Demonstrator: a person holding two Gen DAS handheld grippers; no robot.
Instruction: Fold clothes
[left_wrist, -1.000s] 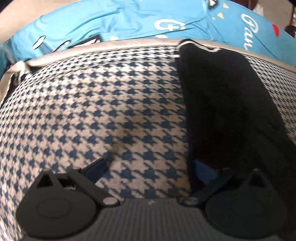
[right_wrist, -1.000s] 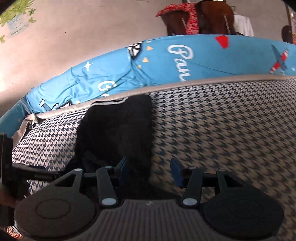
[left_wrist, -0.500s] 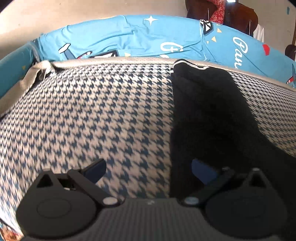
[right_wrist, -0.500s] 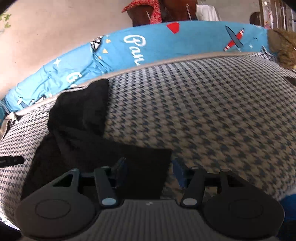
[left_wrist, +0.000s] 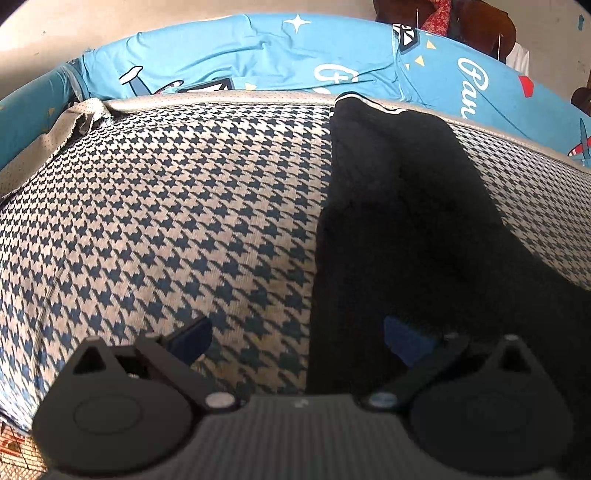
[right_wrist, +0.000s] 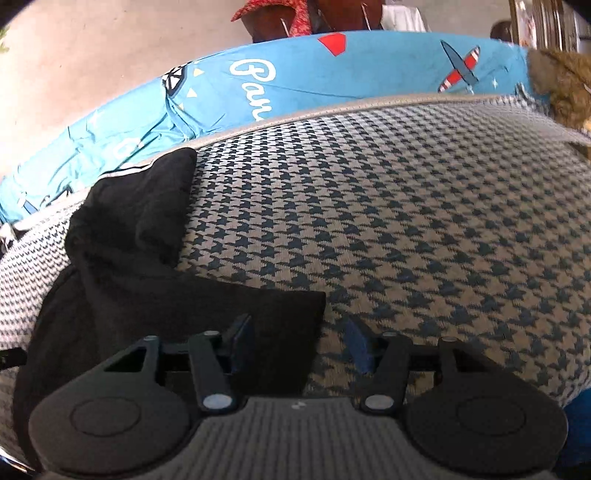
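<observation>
A black garment (left_wrist: 399, 206) lies on the houndstooth-patterned surface (left_wrist: 166, 206), running from the far edge toward me. In the left wrist view my left gripper (left_wrist: 297, 338) is open just above its near left edge, one fingertip over the cloth and one over the bare pattern. In the right wrist view the black garment (right_wrist: 147, 258) fills the left side, with a squared corner reaching the middle. My right gripper (right_wrist: 297, 345) is open over that corner, holding nothing.
A blue printed sheet (left_wrist: 258, 55) lies bunched beyond the far edge of the surface, also seen as blue printed sheet (right_wrist: 332, 70). A brown fuzzy object (right_wrist: 561, 85) sits at the far right. Dark wooden furniture (right_wrist: 295, 18) stands behind. A pale wall rises at the back.
Both grippers have pulled back toward me. The right one swung to the right, so the garment's squared corner now sits under its fingers. Both stayed open.
</observation>
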